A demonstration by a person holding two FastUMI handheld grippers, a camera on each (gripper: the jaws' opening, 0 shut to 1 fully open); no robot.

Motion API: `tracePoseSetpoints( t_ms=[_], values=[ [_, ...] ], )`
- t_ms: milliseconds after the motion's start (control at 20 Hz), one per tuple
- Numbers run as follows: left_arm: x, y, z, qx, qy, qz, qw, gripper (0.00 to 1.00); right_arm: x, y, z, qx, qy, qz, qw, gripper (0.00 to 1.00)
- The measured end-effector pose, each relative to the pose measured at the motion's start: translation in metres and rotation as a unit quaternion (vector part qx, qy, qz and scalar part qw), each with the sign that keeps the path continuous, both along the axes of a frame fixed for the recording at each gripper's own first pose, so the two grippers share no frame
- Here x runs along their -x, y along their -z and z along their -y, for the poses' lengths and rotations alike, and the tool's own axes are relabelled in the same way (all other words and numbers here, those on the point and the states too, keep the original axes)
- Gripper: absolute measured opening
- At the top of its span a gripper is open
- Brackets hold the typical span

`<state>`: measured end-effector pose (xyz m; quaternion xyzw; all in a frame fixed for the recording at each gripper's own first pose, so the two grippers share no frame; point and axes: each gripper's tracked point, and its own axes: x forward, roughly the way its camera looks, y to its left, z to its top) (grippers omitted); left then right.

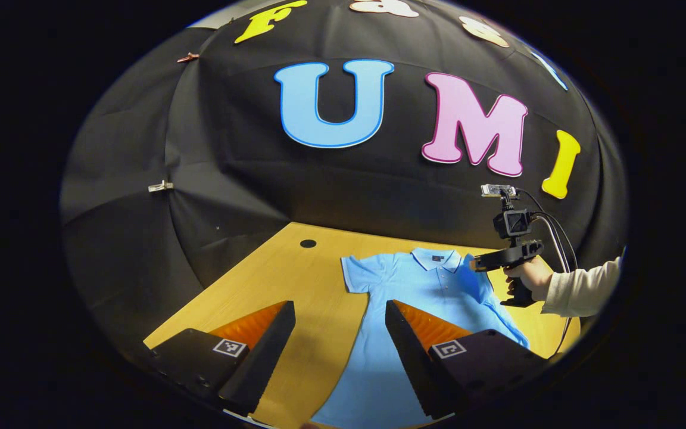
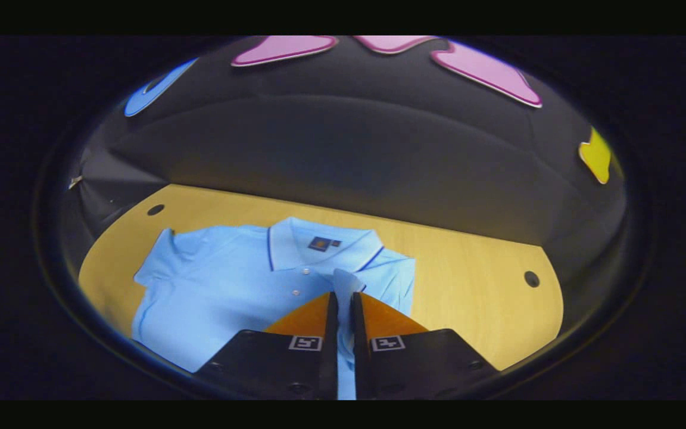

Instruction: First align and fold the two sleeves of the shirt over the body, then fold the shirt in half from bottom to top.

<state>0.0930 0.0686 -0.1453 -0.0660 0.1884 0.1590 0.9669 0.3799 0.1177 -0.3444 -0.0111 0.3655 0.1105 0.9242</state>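
Right sleeve pinched and carried over the shirt body, left gripper waiting spread apart

The light blue short-sleeved polo shirt (image 2: 218, 286) lies flat, collar toward the far wall, on the yellow wooden table (image 2: 474, 286). The right gripper (image 2: 343, 298) is clenched on the shirt's right sleeve (image 2: 346, 283): a strip of blue cloth stands between its nearly touching fingers, lifted above the chest, I think to lay the sleeve inward over the body. In the left gripper view this same gripper hangs over the right shoulder, held by a hand (image 1: 527, 277) in a cream sleeve. The left gripper (image 1: 340, 313) is released, fingers wide apart above the shirt's left side, grasping nothing; the left sleeve (image 1: 358, 274) lies unfolded, so probably it is next
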Motion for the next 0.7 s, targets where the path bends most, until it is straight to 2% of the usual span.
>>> tracePoseSetpoints(
  t_ms=[150,250,400,450,700],
  values=[
    [-0.009,0.004,-0.004,0.008,-0.001,0.004,1.0,0.97,0.013,-0.002,-0.022,-0.024,-0.028,-0.005,0.999,0.24],
    [-0.02,0.006,-0.003,0.015,0.002,0.007,1.0,0.97,0.025,-0.007,-0.024,-0.034,-0.035,-0.004,0.999,0.51],
    [-0.047,0.006,-0.001,0.019,0.011,0.016,1.0,0.97,0.038,-0.016,-0.003,-0.028,-0.031,0.006,0.999,1.0],
    [-0.058,0.005,0.0,0.018,0.015,0.019,1.0,0.97,0.044,-0.022,0.005,-0.027,-0.028,0.011,0.999,0.96],
    [-0.115,0.008,-0.006,-0.007,0.034,0.027,0.999,0.97,0.068,-0.049,0.047,-0.018,-0.018,0.041,0.999,0.98]
  ],
)
